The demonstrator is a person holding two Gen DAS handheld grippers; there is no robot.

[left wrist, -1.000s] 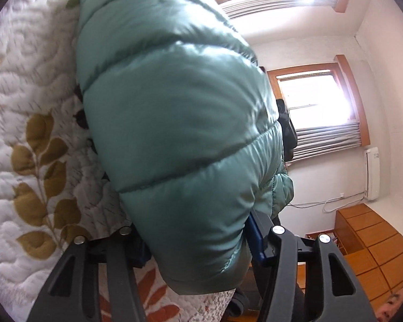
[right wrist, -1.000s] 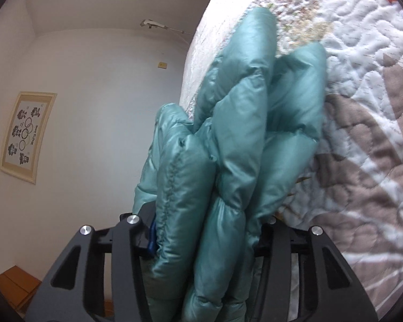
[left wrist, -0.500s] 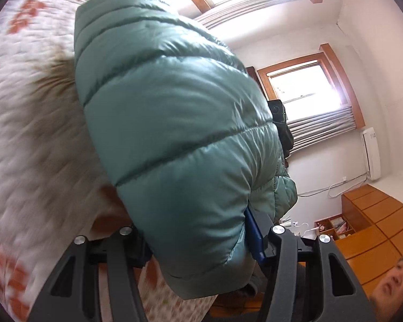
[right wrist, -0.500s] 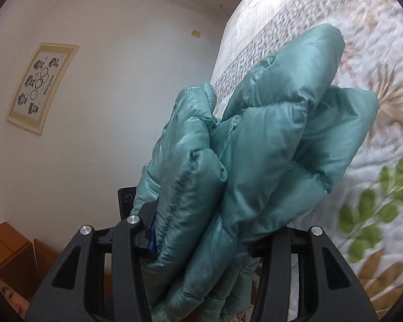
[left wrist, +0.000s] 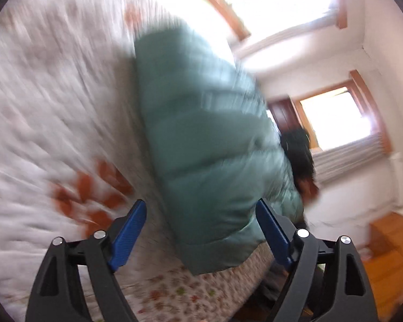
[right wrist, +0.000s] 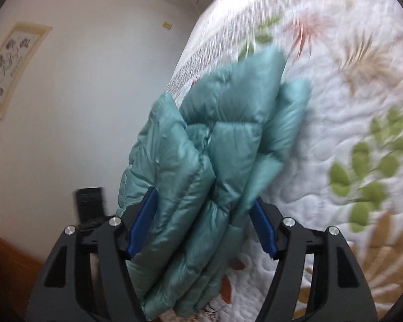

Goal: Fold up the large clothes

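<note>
The right gripper is pinched on the bunched edge of the teal puffer jacket. The left gripper is spread, its fingers clear of the jacket, which lies on the quilted bed. The right fingers should be released only once the layers are squared. No legible writing is seen on the framed picture.

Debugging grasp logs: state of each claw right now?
Left claw: open, jacket loose between its blue pads.
Right claw: opened wide, jacket between the pads; grip cannot be told.
</note>
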